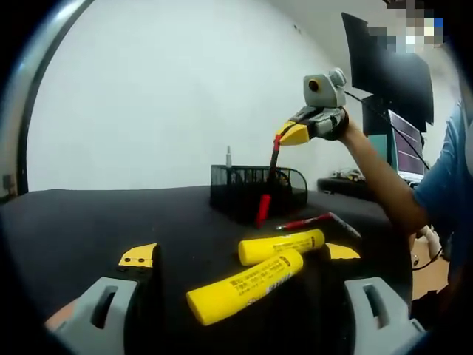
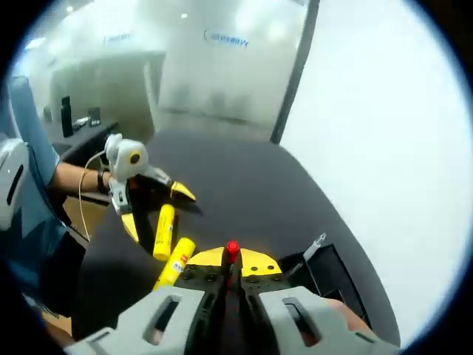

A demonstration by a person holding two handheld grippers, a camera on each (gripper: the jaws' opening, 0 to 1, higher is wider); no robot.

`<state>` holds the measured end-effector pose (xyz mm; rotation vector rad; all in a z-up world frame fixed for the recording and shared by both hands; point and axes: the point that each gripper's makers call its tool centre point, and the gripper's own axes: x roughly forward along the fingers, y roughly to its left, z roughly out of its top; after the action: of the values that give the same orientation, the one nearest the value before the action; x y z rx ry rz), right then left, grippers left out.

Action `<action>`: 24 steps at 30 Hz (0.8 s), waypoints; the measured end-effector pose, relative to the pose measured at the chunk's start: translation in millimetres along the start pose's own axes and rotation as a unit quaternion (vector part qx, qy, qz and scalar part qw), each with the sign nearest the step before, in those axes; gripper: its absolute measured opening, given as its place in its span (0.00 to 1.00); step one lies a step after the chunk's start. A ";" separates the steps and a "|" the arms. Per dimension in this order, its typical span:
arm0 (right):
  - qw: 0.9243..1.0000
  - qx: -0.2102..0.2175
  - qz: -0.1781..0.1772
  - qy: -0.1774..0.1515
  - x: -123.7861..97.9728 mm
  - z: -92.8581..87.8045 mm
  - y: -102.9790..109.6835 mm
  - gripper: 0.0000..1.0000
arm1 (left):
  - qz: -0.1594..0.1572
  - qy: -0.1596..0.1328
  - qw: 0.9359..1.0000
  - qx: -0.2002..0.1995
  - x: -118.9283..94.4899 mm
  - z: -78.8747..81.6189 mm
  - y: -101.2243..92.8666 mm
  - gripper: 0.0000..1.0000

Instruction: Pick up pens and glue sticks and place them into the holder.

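Black table [image 1: 89,222] fills the lower part of the left gripper view. Black mesh holder [image 1: 255,188] stands near its far edge, w/ a white-capped item upright inside. Two yellow glue sticks [image 1: 247,285] lie side by side, between the spread jaws of the left gripper [image 1: 240,255], not gripped. Right gripper [image 2: 230,260] hangs above the holder, jaws clamped on a red pen [image 1: 270,185] whose lower end looks to be down in the holder. Another pen [image 1: 314,220], red and dark, lies flat just beyond the sticks.
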<state>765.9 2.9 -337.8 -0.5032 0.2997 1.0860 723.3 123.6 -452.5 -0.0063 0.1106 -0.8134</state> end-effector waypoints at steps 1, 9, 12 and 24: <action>1.000 0.002 -0.001 -0.004 -1.0 1.4 -0.2 0.03 | 0.000 0.001 1.000 0.000 0.1 -0.2 0.1 0.85; 0.995 0.032 -0.049 -0.077 -15.1 24.9 -20.2 0.03 | 0.000 0.001 1.000 0.001 0.0 -0.3 0.0 0.85; 0.993 0.047 -0.059 -0.093 -20.7 28.7 -27.1 0.03 | 0.000 0.001 1.000 0.001 0.1 -0.5 0.1 0.85; 0.970 0.093 -0.135 -0.177 -43.9 51.8 -58.9 0.03 | 0.001 0.001 1.000 0.003 0.0 -1.0 0.2 0.85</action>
<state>798.7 -25.1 -258.9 -0.1687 0.0159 0.8522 723.4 123.7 -453.5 0.0012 0.1105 -0.8116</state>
